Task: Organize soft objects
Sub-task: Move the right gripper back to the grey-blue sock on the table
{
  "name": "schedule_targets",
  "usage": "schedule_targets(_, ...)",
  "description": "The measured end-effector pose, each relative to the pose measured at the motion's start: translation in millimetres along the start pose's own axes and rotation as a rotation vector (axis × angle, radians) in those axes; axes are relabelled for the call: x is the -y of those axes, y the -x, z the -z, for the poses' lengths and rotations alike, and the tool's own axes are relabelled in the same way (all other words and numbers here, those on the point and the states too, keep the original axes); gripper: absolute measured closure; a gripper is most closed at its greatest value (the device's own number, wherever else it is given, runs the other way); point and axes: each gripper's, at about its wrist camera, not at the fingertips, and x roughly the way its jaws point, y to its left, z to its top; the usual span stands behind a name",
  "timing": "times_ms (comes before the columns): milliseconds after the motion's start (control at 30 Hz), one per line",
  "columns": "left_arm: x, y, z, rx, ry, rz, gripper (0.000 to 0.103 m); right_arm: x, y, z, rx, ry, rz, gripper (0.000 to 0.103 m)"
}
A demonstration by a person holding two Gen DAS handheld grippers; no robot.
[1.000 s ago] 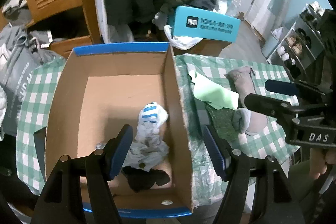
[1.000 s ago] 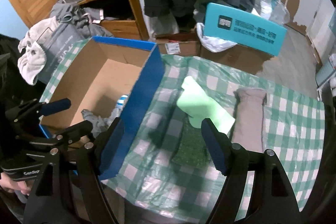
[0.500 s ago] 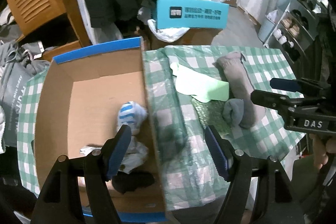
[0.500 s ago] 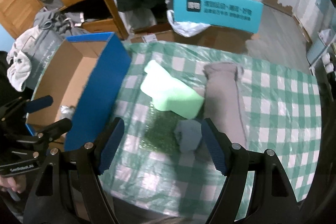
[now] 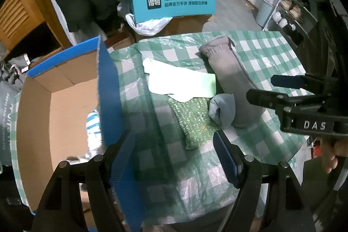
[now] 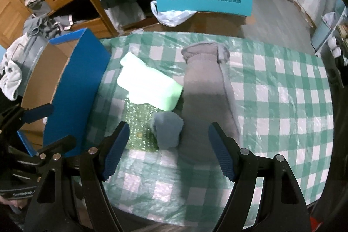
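soft rolled blue-grey sock [image 6: 167,133] is lying on the green-checked plastic-covered table [image 6: 282,101], touching a long grey fleece sleeve [image 6: 206,90] and a dark green speckled cloth [image 6: 139,116], right of the blue-edged cardboard box [image 6: 76,84]. right gripper [image 6: 168,150] and left gripper [image 5: 174,156] are hovering with fingers released, grasping nothing.

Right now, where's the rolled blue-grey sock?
The rolled blue-grey sock lies on the checked cloth, between the speckled green sock and the long grey sock.
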Motion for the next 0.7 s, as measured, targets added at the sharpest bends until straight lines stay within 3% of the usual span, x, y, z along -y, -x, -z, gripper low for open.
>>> schedule_targets(533, -2, -54, -10, -0.077, 0.047, 0.017, 0.027, 10, -33, -4, -0.035, 0.000, -0.038, 0.027)
schedule_targets(700, 1, -61, -10, -0.086, 0.021, 0.016, 0.027, 5, -46, -7, -0.053, 0.014, -0.052, 0.027)
